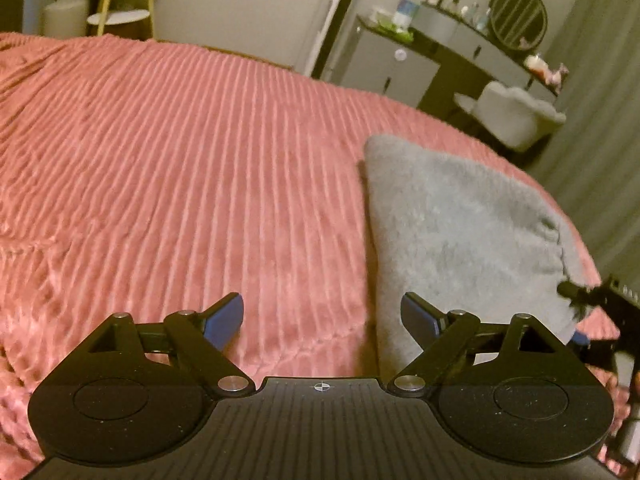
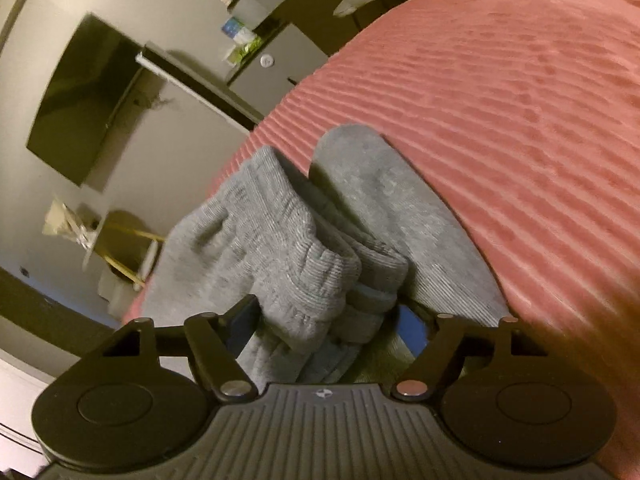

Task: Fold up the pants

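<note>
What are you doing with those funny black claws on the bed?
Someone is folding grey pants on a bed with a pink ribbed blanket, holding a claw-like gripper in each hand. The left gripper is open and holds nothing, hovering over the blanket beside the pants. The right gripper has the bunched-up ribbed end of the pants between its fingers, though they are spread wide and I can't tell how firmly they pinch. The pants lie near the bed's edge, partly folded.

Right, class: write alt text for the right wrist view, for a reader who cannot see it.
Grey ribbed pants bunch between the right tongs, which grip a fold of the fabric. The rest of the pants lies on a pink ribbed blanket, with a dark wall-mounted screen behind.
</note>
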Motion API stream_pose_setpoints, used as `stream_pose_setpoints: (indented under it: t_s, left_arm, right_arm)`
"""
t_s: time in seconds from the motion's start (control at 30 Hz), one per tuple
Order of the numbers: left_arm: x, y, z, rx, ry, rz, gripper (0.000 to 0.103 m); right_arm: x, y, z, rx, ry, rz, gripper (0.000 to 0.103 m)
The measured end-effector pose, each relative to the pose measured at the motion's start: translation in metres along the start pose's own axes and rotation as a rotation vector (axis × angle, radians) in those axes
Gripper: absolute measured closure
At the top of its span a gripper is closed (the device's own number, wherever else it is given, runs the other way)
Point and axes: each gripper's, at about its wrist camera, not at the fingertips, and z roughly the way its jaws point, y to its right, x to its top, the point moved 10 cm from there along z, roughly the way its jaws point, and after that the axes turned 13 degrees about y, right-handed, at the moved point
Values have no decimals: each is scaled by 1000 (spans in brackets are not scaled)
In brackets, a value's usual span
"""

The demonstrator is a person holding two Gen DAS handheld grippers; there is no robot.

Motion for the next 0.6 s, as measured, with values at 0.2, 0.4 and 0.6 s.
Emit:
stream_pose_setpoints:
  t_s: [0.2,0.4,0.6]
  left_arm:
    - [-7,-8,0,-14,-18,-25,13]
    - [-7,-11,-6,-7,-7,-35,12]
    - [-10,-12,-7,14,-23,-23,12]
  right_arm:
    - [7,-20,-6,-28,48,-112,49]
    - [10,-56,-72,20,232,-272,50]
    - [-8,-1,-67,-152,111,-210,28]
